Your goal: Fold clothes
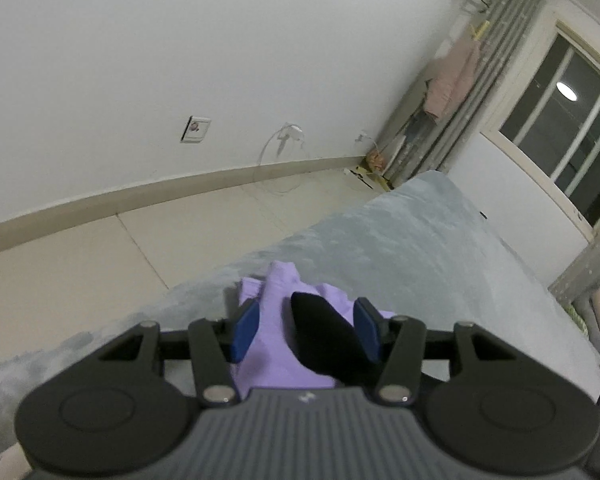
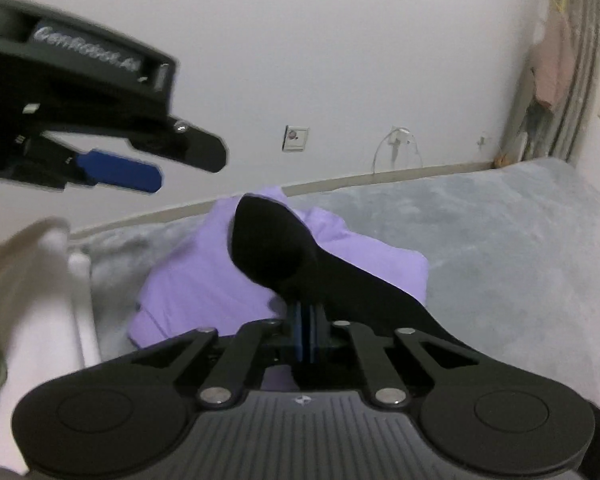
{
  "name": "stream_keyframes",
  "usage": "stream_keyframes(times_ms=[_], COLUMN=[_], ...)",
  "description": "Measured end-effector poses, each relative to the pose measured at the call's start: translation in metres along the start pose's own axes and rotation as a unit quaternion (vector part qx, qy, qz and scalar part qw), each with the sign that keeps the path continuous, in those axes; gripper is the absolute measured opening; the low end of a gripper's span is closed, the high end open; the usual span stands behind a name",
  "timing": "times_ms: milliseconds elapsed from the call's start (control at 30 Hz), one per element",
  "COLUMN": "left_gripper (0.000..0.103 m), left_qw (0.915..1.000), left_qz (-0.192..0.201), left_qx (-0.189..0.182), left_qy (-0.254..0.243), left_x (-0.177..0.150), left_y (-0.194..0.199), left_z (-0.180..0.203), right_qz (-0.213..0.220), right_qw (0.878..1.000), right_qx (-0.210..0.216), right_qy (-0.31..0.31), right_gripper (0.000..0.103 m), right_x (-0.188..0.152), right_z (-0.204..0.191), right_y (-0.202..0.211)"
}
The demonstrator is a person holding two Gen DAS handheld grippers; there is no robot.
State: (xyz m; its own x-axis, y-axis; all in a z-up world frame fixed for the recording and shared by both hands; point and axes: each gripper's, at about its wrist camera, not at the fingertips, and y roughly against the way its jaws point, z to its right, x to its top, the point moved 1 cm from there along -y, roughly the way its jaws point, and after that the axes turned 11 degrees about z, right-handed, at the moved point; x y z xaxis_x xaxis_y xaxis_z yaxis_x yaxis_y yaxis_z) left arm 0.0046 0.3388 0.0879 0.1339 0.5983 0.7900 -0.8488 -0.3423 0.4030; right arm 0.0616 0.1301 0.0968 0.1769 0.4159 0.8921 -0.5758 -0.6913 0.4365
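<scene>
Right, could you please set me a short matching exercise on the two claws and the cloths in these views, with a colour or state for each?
Things:
1. left claw
2. right claw
3. crumpled garment on the bed
4. hanging cloth by the curtain

Colour or state:
A. pink
B. open
C. purple
D. shut

Pairs: 1-B, 2-D, 3-C, 4-A

grey bed (image 2: 500,240) carries a crumpled purple garment (image 2: 196,280).
</scene>
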Motion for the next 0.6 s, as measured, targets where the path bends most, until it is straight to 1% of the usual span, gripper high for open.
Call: stream_keyframes(times_ms=[33,67,133,200,233,300,367,467,500,533,600], left_gripper=[0.049,0.049,0.049,0.049,0.049,0.049,0.05,0.051,0.051,0.051,0.051], left_qw=[1.0,1.0,0.9998,0.9996,0.9994,0.9992,0.9993,0.9993,0.9994,0.9993,0.9993], left_qz=[0.0,0.001,0.0,0.0,0.0,0.003,0.004,0.006,0.006,0.007,0.009], left_qx=[-0.002,-0.003,-0.006,-0.007,-0.007,-0.005,-0.004,-0.002,-0.001,0.0,0.002], left_qy=[0.004,0.008,0.016,0.028,0.034,0.039,0.038,0.036,0.035,0.036,0.035], left_x=[0.0,0.0,0.0,0.0,0.0,0.001,0.002,0.002,0.002,0.002,0.003], left_y=[0.0,-0.001,-0.001,-0.001,-0.001,0.0,0.0,0.0,0.0,0.0,0.0], left_z=[-0.001,-0.001,-0.002,-0.004,-0.005,-0.008,-0.008,-0.009,-0.009,-0.01,-0.011], right_qz=[0.011,0.027,0.059,0.09,0.102,0.112,0.094,0.038,0.031,0.031,0.04], right_qw=[1.0,0.998,0.991,0.976,0.967,0.949,0.942,0.953,0.953,0.953,0.947], right_qx=[0.001,0.013,0.037,0.062,0.084,0.112,0.117,0.124,0.135,0.142,0.16], right_qy=[-0.013,-0.048,-0.117,-0.186,-0.218,-0.273,-0.299,-0.272,-0.27,-0.267,-0.274], right_gripper=[0.005,0.005,0.005,0.005,0.005,0.005,0.005,0.008,0.009,0.009,0.009], right_x=[0.001,0.004,0.01,0.016,0.015,0.012,0.003,-0.01,-0.013,-0.015,-0.015], right_z=[-0.001,0.005,0.016,0.028,0.033,0.04,0.042,0.031,0.025,0.022,0.018], right_y=[0.002,0.005,0.01,0.016,0.02,0.023,0.019,0.004,0.002,0.003,0.008])
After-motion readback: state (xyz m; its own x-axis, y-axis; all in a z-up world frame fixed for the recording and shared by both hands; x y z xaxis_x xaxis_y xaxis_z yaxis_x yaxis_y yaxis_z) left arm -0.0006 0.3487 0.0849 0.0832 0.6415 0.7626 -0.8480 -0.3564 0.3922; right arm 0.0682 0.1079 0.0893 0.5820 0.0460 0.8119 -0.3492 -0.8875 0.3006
